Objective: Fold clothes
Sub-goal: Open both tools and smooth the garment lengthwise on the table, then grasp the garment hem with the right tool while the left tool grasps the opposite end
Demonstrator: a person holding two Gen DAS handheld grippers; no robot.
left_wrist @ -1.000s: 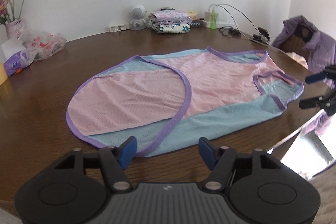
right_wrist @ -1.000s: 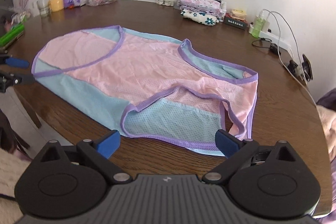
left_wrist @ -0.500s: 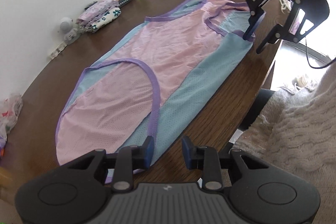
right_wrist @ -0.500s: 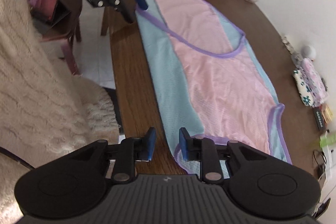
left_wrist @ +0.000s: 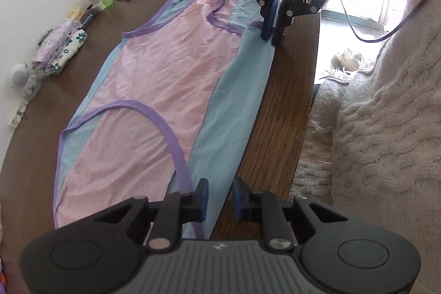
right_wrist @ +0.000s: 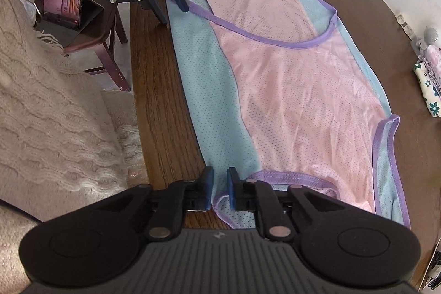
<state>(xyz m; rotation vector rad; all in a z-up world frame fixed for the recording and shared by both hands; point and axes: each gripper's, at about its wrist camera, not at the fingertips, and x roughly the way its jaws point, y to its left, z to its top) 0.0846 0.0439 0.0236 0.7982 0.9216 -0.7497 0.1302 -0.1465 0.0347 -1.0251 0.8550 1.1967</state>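
Left wrist view: pink and blue mesh garment (left_wrist: pixel 165 90) with purple trim lies flat on the brown wooden table (left_wrist: pixel 286 106), its blue side panel along the near edge. Left gripper (left_wrist: pixel 219 196) straddles that blue edge, jaws partly apart, not yet pinching. Right gripper (left_wrist: pixel 271 29) stands at the far end, jaws nearly together on the blue edge.

Right wrist view: right gripper (right_wrist: pixel 219 188) brackets the blue edge beside the purple trim; a narrow gap remains. Left gripper (right_wrist: pixel 171 2) sits at the opposite end, jaws visibly apart.
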